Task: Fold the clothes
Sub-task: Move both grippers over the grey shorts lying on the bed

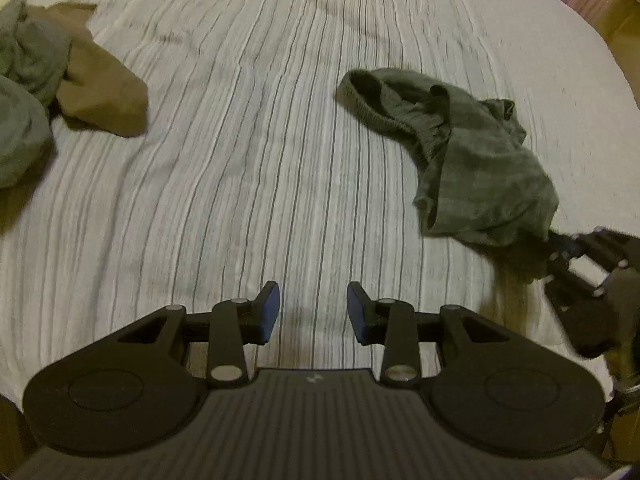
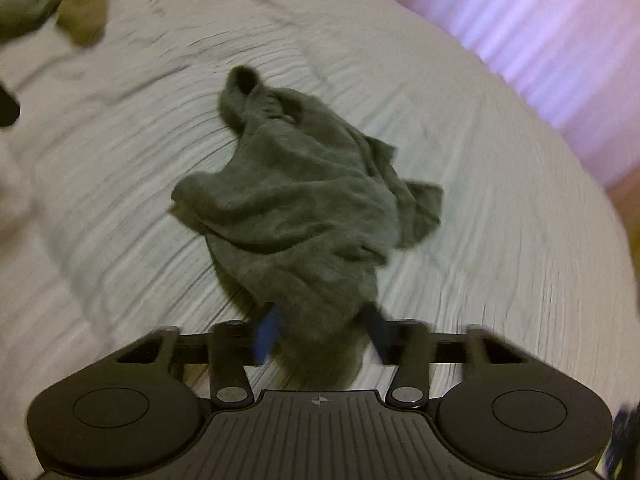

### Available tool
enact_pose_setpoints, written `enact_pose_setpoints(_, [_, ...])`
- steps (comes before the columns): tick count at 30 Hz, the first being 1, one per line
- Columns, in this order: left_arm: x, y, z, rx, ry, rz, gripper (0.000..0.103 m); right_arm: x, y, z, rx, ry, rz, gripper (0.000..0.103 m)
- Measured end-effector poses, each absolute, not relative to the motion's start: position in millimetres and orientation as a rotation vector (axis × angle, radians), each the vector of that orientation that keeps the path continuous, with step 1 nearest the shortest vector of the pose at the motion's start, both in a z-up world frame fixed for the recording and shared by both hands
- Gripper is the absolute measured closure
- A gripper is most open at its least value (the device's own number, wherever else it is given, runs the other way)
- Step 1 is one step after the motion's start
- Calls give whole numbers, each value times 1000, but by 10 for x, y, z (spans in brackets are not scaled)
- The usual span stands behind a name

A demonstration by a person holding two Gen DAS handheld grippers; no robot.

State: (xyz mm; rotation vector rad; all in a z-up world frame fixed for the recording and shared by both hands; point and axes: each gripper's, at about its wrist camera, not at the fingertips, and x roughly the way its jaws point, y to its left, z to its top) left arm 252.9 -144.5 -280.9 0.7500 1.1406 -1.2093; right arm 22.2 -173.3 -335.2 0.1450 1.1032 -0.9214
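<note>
A dark grey-green garment [image 1: 472, 160] lies crumpled on the striped bed sheet [image 1: 240, 120], its elastic waistband at the far end. My right gripper [image 2: 322, 320] is shut on the near end of this garment [image 2: 304, 200], and bunched cloth fills the gap between its blue pads. From the left wrist view, the right gripper [image 1: 560, 246] sits at the right edge, with the cloth drawn into it. My left gripper [image 1: 313, 292] hangs open over bare sheet to the left of the garment, with nothing between its fingers.
A heap of clothes lies at the far left of the bed: a grey-green piece [image 1: 28, 52] and a brown one [image 1: 104, 92]. The bed's edge curves away on the right, with a pink curtain or wall [image 2: 540, 40] beyond it.
</note>
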Motion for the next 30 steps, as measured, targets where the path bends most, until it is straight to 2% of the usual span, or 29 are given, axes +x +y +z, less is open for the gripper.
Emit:
enact_pose_setpoints(4, [2501,-1506,-2972,757,1130,-1212,72,-444,-1982,-3076,505,755,-989,97])
enact_pose_setpoints(8, [2444,-1573,-3088,743,1126,-1237,72,-1810,-2124,-2899,1055,195,-1180,97])
enact_pose_setpoints(10, [2402,-1609,-3138,743,1132,-1246,72,-2334,-2129,-3010,1235,102,-1396,97])
enact_pose_setpoints(13, [2341,-1649,-3177,752,1132,-1264,72,-2905,-2026,-3245,1417,199,-1799,97])
enact_pose_setpoints(17, [2292,-1680,-3228,783,1128,-1284,72,-2998,-1789,-3303,1378,321,-1792,94])
enact_pose_setpoints(19, [2279,-1700,-3250,797,1123,-1285,72,-2682,-1693,-3269,1229,479,-1689,70])
enact_pose_setpoints(20, [2273,-1711,-3254,801,1120,-1284,72,-2464,-1618,-3271,1142,561,-1643,34])
enact_pose_setpoints(21, [2267,-1721,-3257,804,1118,-1284,72,-2250,-1544,-3271,1047,623,-1600,25])
enact_pose_setpoints(26, [2266,-1785,-3274,804,1093,-1306,72,-1132,-1154,-3358,486,903,-1305,25])
enact_pose_setpoints(30, [2276,-1785,-3307,812,1089,-1312,72,-545,-972,-3694,116,1059,-1073,25])
